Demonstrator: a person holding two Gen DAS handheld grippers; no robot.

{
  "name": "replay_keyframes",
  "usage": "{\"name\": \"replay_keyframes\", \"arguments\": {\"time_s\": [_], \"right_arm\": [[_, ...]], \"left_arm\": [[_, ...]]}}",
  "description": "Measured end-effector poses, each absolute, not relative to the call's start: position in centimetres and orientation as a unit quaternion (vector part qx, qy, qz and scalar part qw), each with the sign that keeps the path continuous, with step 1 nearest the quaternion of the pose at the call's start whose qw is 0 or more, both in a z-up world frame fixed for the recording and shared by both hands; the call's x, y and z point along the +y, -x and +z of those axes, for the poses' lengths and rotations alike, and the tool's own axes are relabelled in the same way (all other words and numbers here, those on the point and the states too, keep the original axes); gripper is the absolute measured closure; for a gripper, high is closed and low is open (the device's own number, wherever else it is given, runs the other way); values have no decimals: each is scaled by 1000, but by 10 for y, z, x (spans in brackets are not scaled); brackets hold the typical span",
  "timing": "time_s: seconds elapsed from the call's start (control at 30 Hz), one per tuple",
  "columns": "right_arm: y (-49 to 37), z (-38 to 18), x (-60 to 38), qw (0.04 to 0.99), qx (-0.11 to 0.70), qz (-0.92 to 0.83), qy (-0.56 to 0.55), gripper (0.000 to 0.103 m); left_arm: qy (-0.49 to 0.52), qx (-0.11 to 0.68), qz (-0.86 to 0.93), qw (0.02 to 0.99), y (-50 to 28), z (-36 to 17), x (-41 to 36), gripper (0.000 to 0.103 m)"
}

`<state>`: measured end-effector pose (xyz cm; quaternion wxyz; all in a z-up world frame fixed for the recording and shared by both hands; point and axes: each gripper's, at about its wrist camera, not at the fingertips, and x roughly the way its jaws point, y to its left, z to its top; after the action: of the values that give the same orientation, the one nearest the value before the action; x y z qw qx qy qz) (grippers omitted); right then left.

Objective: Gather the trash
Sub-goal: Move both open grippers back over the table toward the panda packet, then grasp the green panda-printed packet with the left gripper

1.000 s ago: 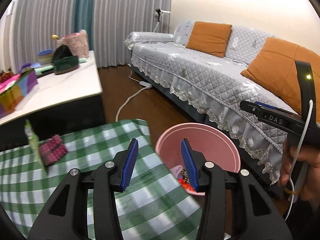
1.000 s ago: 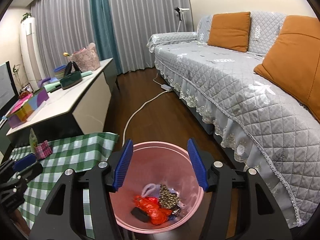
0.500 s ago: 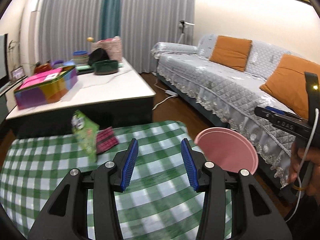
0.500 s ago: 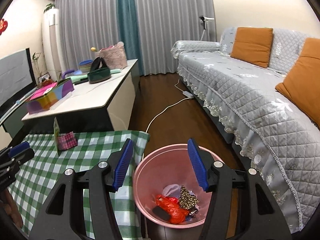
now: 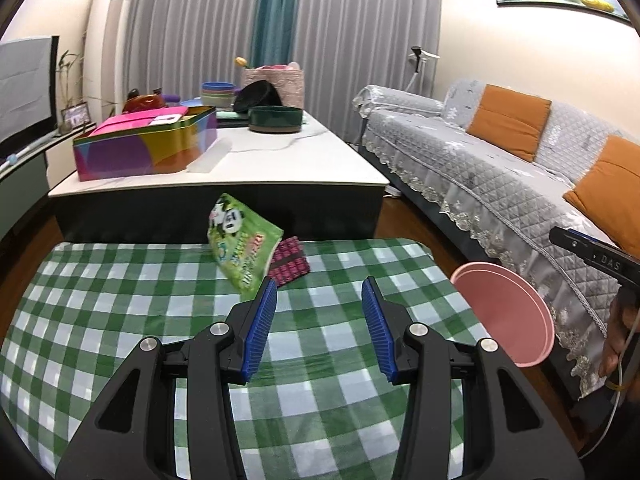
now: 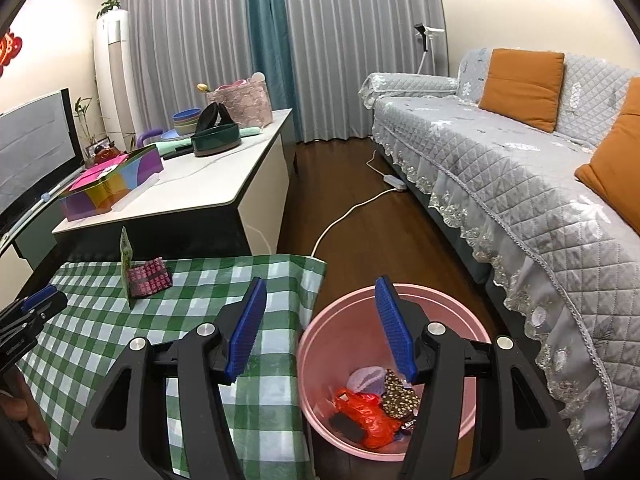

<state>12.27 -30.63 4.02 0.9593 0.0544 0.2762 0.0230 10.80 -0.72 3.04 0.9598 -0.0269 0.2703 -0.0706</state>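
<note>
A green snack bag stands tilted on the green checked tablecloth, against a pink-and-black patterned packet. Both also show in the right wrist view, the bag edge-on and the packet beside it. My left gripper is open and empty, just short of the two. My right gripper is open and empty above the rim of the pink bin, which holds a red wrapper and other trash. The bin stands right of the table.
A white-topped low table behind carries a colourful tin, a dark green bowl and a pink basket. A grey sofa with orange cushions runs along the right. A white cable and power strip lie on the wood floor.
My left gripper has swung left from the bin to face the snack bag and packet. My right gripper has lifted and pulled back a little over the bin. Both stay open.
</note>
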Motion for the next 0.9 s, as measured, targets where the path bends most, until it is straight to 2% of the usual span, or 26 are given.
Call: {"name": "replay_keyframes", "arguments": {"time_s": [0.2, 0.27, 0.33, 0.43, 0.9], "right_arm": [[-129, 39, -303, 958, 278, 30, -60, 47], [-129, 39, -305, 958, 278, 33, -65, 51], [-130, 40, -306, 957, 277, 40, -71, 61], [-132, 41, -306, 958, 273, 47, -71, 66], [-145, 30, -299, 955, 282, 65, -73, 67]], "left_arm": [[32, 278, -54, 959, -120, 20, -1, 59], [34, 280, -46, 958, -124, 15, 2, 59], [40, 282, -40, 958, -128, 11, 5, 59], [43, 285, -34, 957, -135, 6, 7, 59], [54, 304, -11, 951, -188, -15, 7, 59]]}}
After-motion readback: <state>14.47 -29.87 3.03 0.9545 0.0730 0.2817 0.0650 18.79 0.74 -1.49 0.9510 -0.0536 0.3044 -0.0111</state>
